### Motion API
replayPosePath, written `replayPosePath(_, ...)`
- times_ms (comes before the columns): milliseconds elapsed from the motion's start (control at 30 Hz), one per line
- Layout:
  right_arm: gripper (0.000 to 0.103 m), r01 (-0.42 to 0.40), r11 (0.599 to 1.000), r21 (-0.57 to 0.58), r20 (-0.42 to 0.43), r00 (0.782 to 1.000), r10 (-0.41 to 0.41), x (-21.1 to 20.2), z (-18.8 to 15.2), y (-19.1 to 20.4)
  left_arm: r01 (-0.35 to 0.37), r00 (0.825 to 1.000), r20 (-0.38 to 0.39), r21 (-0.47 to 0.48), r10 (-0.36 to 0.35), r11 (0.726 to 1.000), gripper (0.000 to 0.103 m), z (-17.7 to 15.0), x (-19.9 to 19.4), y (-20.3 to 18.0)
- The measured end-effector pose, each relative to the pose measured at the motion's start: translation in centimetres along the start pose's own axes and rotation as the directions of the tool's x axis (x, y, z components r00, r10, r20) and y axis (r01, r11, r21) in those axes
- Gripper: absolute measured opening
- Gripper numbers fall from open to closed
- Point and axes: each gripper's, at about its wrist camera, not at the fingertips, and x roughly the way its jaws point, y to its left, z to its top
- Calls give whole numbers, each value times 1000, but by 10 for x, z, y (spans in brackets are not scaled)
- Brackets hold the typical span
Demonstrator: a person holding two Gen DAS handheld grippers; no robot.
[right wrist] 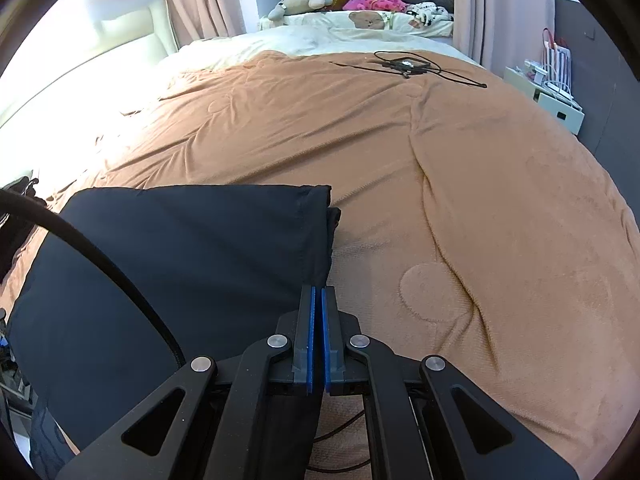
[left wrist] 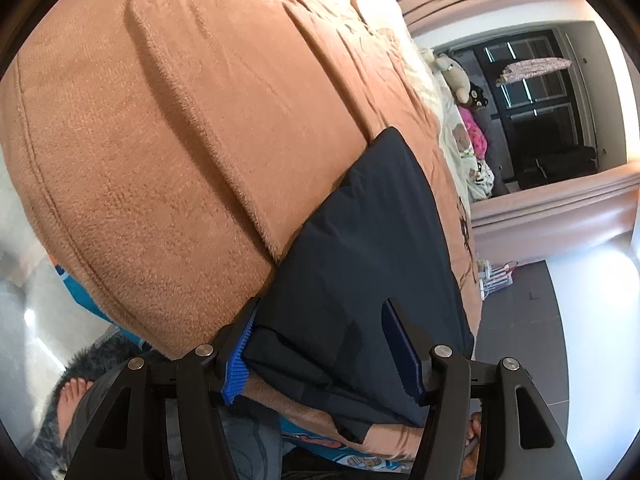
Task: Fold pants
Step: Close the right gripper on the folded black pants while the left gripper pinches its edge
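Dark navy pants (right wrist: 192,256) lie folded flat on the brown blanket (right wrist: 440,200) near the bed's front edge. They also show in the left wrist view (left wrist: 372,248). My left gripper (left wrist: 320,344) is open, its blue fingers straddling a folded corner of the pants at the bed edge. My right gripper (right wrist: 319,300) is shut, its tips at the right edge of the pants; I cannot tell whether cloth sits between the pads.
A black cable and small device (right wrist: 408,65) lie far back on the blanket. Stuffed toys and pillows (right wrist: 360,6) sit at the bed's head. A white drawer unit (right wrist: 548,96) stands at right. A black cord (right wrist: 100,264) crosses the pants. A bare foot (left wrist: 72,400) shows below.
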Motion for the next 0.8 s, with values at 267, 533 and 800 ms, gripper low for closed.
replayPosePath(267,0,-4,1000,7,-17,1000,4,2,2,-5,-54,998,-26,-15,53,998,10,0,11,-3)
replayPosePath(533,1,40,995,94,53,998,-45,-30,13,-15,-38,999,-14,7,38,999,7,2,4,-7)
replayPosePath(800,1,-93,993,70,61,994,89,-50,15,41,26,1000,-11,-14,-27,1000,7,2,-4,5)
